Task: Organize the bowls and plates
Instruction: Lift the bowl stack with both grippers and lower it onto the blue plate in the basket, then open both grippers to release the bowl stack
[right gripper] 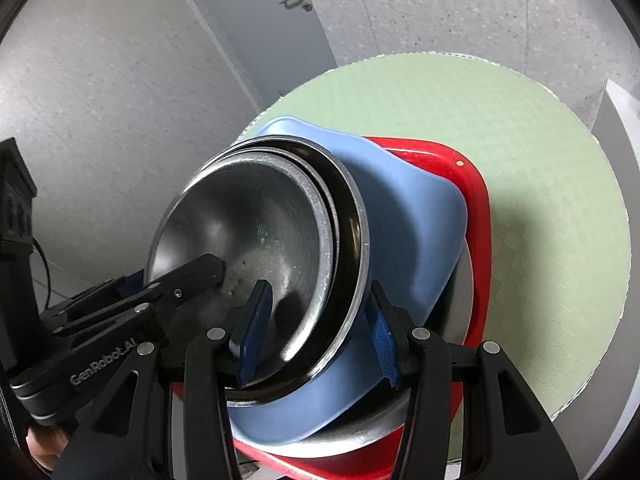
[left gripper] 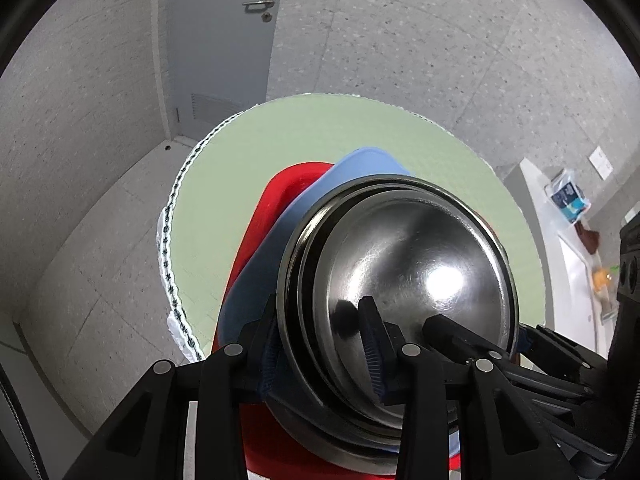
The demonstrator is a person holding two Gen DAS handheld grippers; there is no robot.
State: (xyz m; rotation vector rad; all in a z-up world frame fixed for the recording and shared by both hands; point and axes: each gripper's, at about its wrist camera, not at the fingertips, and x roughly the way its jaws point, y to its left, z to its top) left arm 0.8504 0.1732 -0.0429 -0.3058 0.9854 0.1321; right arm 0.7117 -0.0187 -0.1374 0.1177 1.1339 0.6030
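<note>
Now both tongs are gripping 1 nested stack from opposite sides. At the top sit the polished steel bowls, at least 2 nested; beneath them lies a pale blue soft-cornered plastic bowl, then what appears to be a steel plate, then a red square plastic tray.

Left tongs: 1 finger is reaching inside the innermost steel bowl, the other is pressing outside on the blue bowl, so they are pinching the near rims. Right tongs: likewise pinching, 1 blue-padded finger inside the steel bowls, the other against the blue wall outside.

Judged step: the assembled stack is being held or carried as 1 unit, tilted, just ahead of both tongs and over a round table with a pale green cloth. The next move probably calls for keeping both grips level and setting the stack down flat.

Beyond the tongs: a grey door and, right of the left tongs, a white counter with small items. Slippery steel rims are the main risk.
</note>
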